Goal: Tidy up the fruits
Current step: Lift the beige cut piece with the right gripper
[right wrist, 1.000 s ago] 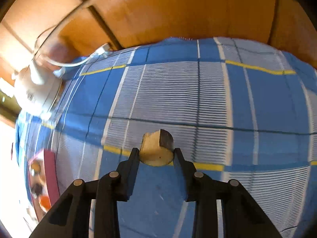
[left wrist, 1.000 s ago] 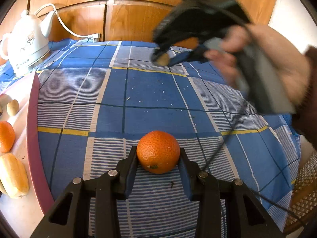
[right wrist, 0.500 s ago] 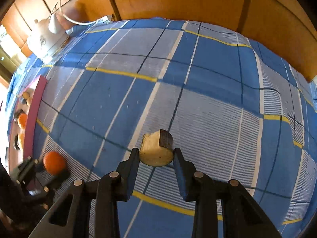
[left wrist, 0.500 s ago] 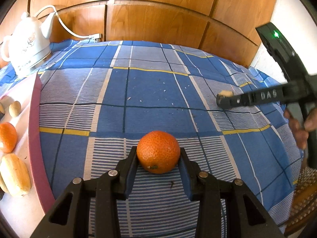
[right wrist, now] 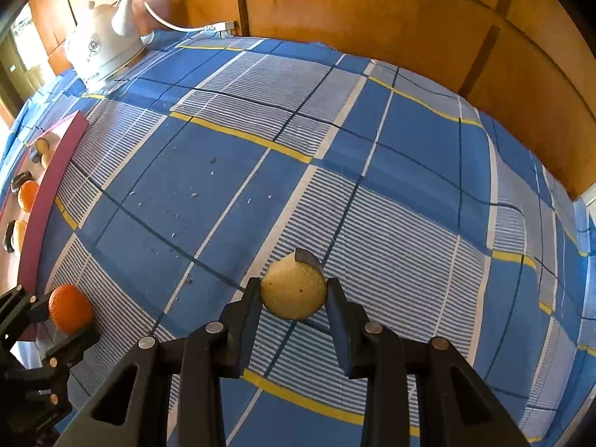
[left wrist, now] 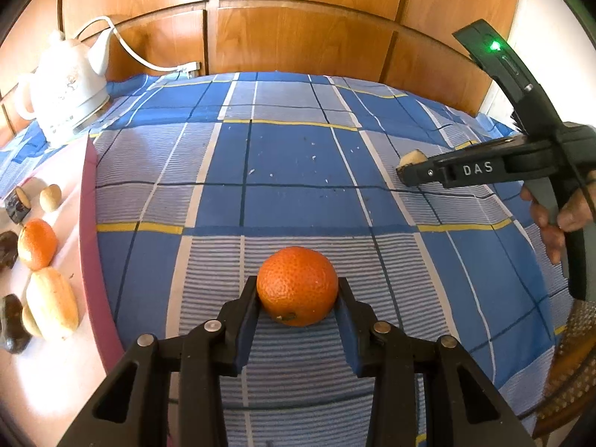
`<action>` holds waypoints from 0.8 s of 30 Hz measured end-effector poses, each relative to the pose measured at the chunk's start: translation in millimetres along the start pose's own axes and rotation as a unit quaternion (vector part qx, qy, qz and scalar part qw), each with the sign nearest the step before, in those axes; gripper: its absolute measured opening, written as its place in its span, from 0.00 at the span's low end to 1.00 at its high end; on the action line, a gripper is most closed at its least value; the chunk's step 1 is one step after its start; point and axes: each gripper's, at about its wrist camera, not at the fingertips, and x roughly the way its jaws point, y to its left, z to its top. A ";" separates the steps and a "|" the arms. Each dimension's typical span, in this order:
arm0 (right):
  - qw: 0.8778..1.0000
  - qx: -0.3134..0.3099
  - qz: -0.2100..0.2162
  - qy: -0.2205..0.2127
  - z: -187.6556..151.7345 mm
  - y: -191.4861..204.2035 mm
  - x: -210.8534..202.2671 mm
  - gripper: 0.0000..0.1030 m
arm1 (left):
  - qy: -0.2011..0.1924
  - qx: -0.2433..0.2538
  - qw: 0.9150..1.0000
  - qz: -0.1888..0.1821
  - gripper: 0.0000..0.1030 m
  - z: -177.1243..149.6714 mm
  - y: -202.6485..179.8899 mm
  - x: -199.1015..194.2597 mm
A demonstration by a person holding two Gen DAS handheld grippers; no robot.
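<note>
White letters "DAS" stand on the side of the right gripper (left wrist: 408, 165); the kettle (left wrist: 65, 91) bears a printed mark too small to read.

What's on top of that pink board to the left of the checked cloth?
On the pink-edged board: one orange mandarin, a pale oblong fruit, a small tan round fruit and several dark brown pieces. The frame edge cuts off the board's left part.

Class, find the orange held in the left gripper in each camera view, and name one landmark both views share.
Left wrist view: the orange sits low in the centre, between the left gripper's fingers.
Right wrist view: the same orange is at the lower left edge.
Shared landmark: the white kettle, upper left in both.
</note>
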 end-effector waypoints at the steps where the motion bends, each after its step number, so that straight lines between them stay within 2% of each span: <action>1: 1.000 -0.002 -0.002 0.000 0.3 0.8 0.3 0.34 | 0.001 -0.001 1.000 -0.001 0.38 -0.3 -0.4 -1.2; 11: 1.000 -0.012 -0.006 -0.003 0.6 3.9 -0.1 0.34 | -0.012 0.012 1.000 0.003 0.38 -0.7 -9.8 -15.3; 24: 1.000 -0.013 -0.004 -0.006 0.5 4.8 -1.7 0.34 | -0.031 0.003 1.000 0.002 0.38 6.2 -6.7 -38.3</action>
